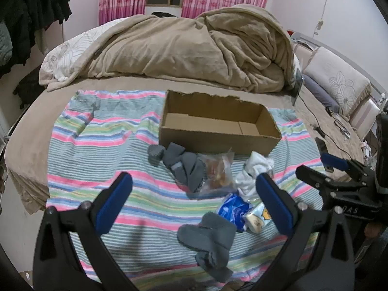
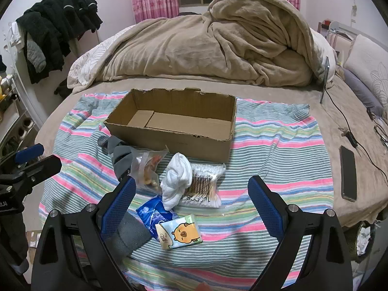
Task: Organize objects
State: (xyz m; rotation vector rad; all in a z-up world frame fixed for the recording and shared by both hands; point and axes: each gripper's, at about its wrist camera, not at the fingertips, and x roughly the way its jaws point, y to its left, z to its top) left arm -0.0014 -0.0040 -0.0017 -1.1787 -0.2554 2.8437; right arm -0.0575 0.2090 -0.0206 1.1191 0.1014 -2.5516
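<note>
On the bed, both of my grippers hang with jaws spread wide and nothing between them — the left gripper point(image 1: 194, 203) over a grey sock point(image 1: 208, 240), the right gripper point(image 2: 191, 206) over a tissue pack with a cartoon chick point(image 2: 180, 234). The clutter I am to sort lies in a loose heap on the striped cloth point(image 2: 278, 145), just in front of the open cardboard box point(image 2: 174, 123), which sits empty — to my eye the bin meant for it all. In the heap: a balled white sock point(image 2: 175, 179), a bag of cotton swabs point(image 2: 206, 184) touching it, a clear snack bag point(image 2: 148, 167), a blue packet point(image 2: 152, 214) and more grey socks point(image 1: 184, 167). A phone point(image 2: 348, 173) lies well apart on the right, off the cloth. Nothing has gone in yet, as I judge it.
</note>
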